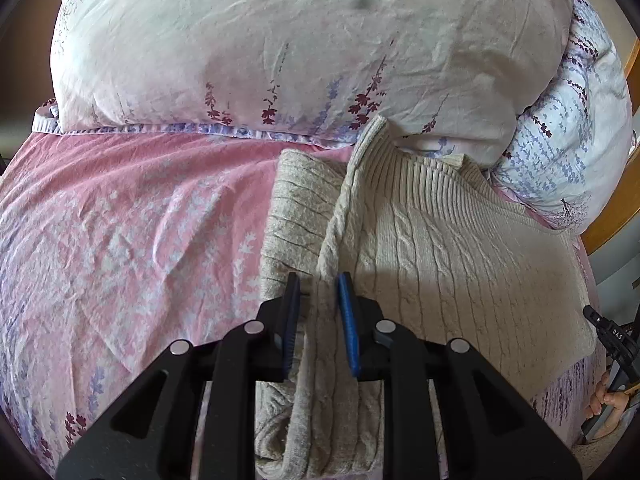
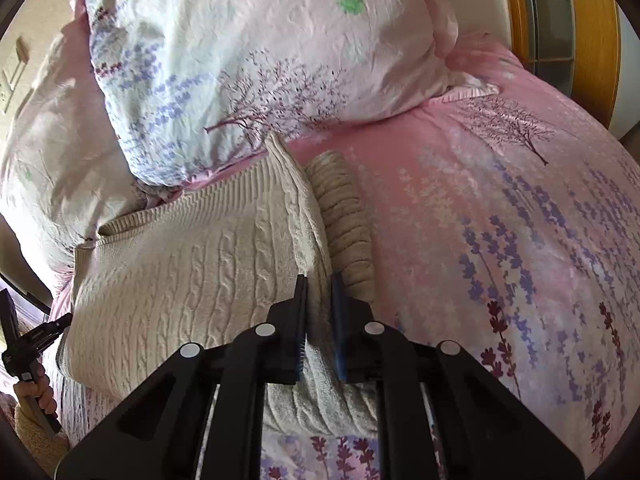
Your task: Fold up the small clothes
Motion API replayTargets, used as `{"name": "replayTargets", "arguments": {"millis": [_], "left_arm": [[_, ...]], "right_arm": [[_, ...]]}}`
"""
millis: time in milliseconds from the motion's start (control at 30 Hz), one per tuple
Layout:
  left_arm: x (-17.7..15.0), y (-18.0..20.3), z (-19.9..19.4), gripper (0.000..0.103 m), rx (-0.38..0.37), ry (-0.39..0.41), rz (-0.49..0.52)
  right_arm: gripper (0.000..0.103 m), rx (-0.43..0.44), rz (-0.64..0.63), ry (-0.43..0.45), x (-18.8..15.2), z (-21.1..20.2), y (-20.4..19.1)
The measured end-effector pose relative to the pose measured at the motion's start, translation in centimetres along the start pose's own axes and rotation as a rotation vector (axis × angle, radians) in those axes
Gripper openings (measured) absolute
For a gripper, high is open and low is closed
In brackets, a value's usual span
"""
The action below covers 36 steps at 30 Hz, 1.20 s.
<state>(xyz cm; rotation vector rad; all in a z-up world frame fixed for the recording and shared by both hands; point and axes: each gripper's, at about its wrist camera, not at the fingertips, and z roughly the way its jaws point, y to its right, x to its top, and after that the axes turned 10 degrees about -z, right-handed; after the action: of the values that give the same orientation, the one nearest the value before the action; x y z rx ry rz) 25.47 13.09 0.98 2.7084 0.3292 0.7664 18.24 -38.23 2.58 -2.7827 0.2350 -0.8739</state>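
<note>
A cream cable-knit sweater (image 1: pixel 440 248) lies flat on the pink flowered bedsheet (image 1: pixel 120 240), its ribbed hem toward the pillows. In the left wrist view my left gripper (image 1: pixel 319 282) is shut on a raised fold along the sweater's left side, beside a folded-in sleeve (image 1: pixel 296 208). In the right wrist view the sweater (image 2: pixel 180 260) fills the left half, and my right gripper (image 2: pixel 319 284) is shut on a pinched ridge of knit along its right side. A darker ribbed sleeve (image 2: pixel 344 224) lies just right of that ridge.
Two big flowered pillows (image 1: pixel 280 40) (image 2: pixel 260 40) press against the sweater's far edge. A wooden bed frame (image 2: pixel 516 0) stands at the back right. Bare sheet (image 2: pixel 500 220) spreads to the right. A person's hand (image 2: pixel 36 392) shows at the left edge.
</note>
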Motion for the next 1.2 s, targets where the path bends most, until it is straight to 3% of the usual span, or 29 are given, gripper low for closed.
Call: {"name": "replayTargets", "arguments": {"millis": [100,267,333,433,533,633,767,800,1033,1200], "left_arm": [[-0.1,0.1,0.1,0.021,0.0,0.001,0.011],[-0.3,0.5,-0.1,0.021,-0.003,0.011,0.015],[-0.4,0.4,-1.2,0.021,-0.011,0.036,0.006],[-0.7,1.1,-3.2,0.025,-0.009,0.094,0.025],[-1.2,2.8,-4.2,0.036,-0.034,0.116,0.046],[-2.1,4.6,-4.0,0.039,-0.059,0.092,0.071],[-3.1,5.0,-1.6,0.039,0.0,0.035,0.09],[-3.4,4.7,-1.0,0.04,0.01,0.02,0.088],[-4.0,5.2,-1.4,0.048,0.068,0.072,0.139],[-3.5,4.3,-2.1,0.048,0.058,0.072,0.104]], "right_arm": [[0.011,-0.014,0.037,0.029,-0.4,-1.3,0.3],[0.012,-0.076,-0.011,-0.06,-0.3,0.6,0.0],[0.025,-0.081,-0.017,-0.042,0.1,-0.3,-0.6],[0.056,-0.089,-0.07,0.014,0.6,-1.7,-2.5],[0.057,-0.071,-0.161,0.007,0.5,-1.4,-5.2],[0.057,-0.065,-0.214,-0.02,0.1,-0.3,-7.0],[0.061,-0.113,-0.256,-0.123,-0.8,2.6,-7.6],[0.063,-0.12,-0.269,-0.115,-1.0,2.7,-7.7],[0.065,-0.126,-0.261,-0.128,-0.7,2.4,-8.0],[0.079,-0.089,-0.278,-0.117,0.1,2.0,-9.5]]}}
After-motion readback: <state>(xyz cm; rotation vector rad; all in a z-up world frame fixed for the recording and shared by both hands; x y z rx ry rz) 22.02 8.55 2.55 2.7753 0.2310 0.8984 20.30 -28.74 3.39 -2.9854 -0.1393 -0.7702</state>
